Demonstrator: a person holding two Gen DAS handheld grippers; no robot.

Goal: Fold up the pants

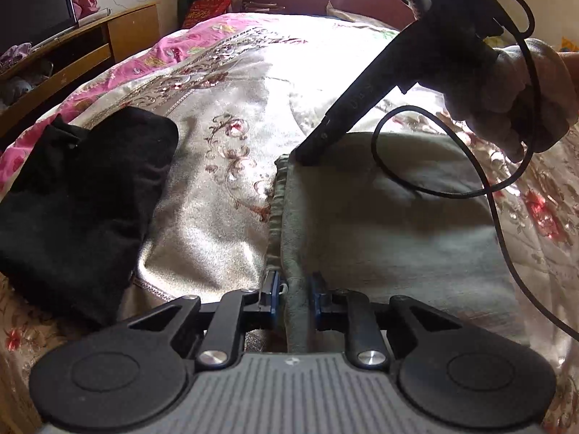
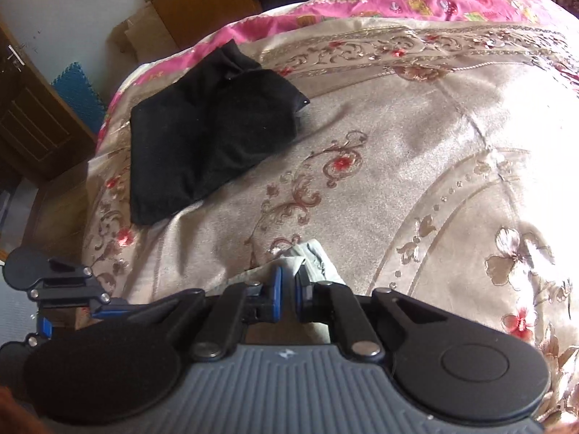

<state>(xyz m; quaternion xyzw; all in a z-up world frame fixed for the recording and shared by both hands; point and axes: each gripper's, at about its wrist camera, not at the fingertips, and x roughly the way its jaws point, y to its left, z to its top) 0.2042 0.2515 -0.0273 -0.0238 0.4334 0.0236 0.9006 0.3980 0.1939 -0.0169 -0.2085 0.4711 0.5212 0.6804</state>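
Grey-green pants (image 1: 391,224) lie folded on the flowered bedspread (image 1: 224,181), waistband edge toward the left. My left gripper (image 1: 295,294) is shut on the near corner of that edge. My right gripper (image 1: 307,155) comes down from the upper right onto the far corner of the same edge. In the right wrist view the right gripper (image 2: 287,298) is shut on a bunched bit of the grey pants (image 2: 307,256). The left gripper (image 2: 54,289) shows at that view's left edge.
A folded black garment (image 1: 79,195) lies on the bed to the left, also in the right wrist view (image 2: 206,133). A wooden cabinet (image 1: 83,50) with a monitor stands beyond the bed. A black cable (image 1: 499,181) hangs over the pants.
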